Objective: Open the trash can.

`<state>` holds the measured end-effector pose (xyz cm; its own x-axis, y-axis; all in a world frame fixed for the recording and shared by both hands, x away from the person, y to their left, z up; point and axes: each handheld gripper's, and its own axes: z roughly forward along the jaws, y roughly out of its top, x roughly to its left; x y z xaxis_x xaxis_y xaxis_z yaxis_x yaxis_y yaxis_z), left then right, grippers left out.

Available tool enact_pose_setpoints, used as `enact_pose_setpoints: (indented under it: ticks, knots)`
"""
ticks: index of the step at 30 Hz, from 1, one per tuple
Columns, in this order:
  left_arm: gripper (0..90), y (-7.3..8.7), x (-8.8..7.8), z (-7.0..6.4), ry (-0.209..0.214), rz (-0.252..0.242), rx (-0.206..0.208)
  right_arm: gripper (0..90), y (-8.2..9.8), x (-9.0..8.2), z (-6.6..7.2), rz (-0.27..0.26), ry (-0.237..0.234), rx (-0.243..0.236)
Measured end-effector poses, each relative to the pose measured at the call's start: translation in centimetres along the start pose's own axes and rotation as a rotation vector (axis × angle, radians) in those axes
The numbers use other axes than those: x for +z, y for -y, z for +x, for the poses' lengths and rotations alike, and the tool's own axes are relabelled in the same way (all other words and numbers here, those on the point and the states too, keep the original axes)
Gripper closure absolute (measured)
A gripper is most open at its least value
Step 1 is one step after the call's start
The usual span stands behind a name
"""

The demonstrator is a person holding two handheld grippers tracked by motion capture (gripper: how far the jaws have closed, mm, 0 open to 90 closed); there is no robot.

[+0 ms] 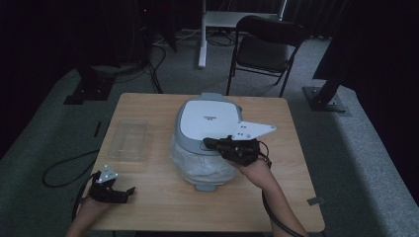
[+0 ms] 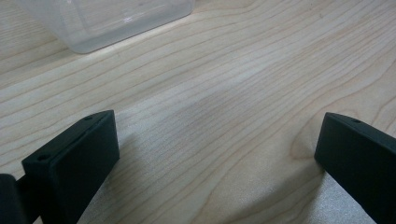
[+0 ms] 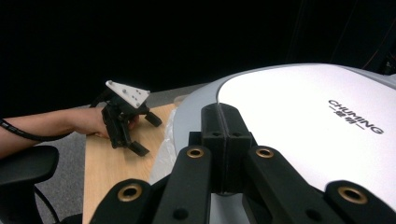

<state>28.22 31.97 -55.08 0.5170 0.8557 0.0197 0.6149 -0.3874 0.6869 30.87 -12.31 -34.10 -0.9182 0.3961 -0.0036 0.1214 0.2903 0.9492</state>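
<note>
A white and grey lidded cooker (image 1: 210, 116) stands in the middle of the wooden table (image 1: 163, 207), its base wrapped in a clear plastic bag (image 1: 197, 165). My right gripper (image 1: 207, 143) is at the front rim of the lid, jaws shut with nothing visible between them. In the right gripper view the shut jaws (image 3: 225, 112) lie against the lid's edge, with the white lid (image 3: 303, 121) spreading to the right. My left gripper (image 1: 129, 190) rests near the table's front left corner, open and holding nothing. Its jaws (image 2: 218, 121) stand wide over bare wood; it also appears as the left gripper (image 3: 148, 134).
A clear plastic container (image 1: 128, 139) lies on the left part of the table, its corner (image 2: 107, 23) just ahead of my left gripper. Beyond the table stand a black folding chair (image 1: 264, 44) and stand bases on the grey carpet.
</note>
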Motion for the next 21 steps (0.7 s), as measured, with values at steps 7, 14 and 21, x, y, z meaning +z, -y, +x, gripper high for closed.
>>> enact_pose_setpoints:
  ticks: [7, 14, 21]
  knots:
    - [0.6, 0.00, 0.00, -0.01, 0.000, 0.000, 0.000, 90.0, 0.06, 0.22, 0.14, 0.030, 0.001, -0.004]
    - [0.6, 0.00, 0.00, -0.01, 0.000, 0.000, 0.000, 90.0, 0.11, 0.25, -0.01, 0.025, 0.005, 0.010]
    - [0.5, 0.00, 0.00, -0.01, 0.000, 0.000, 0.000, 90.0, 0.23, 0.27, 0.14, 0.028, 0.002, 0.021]
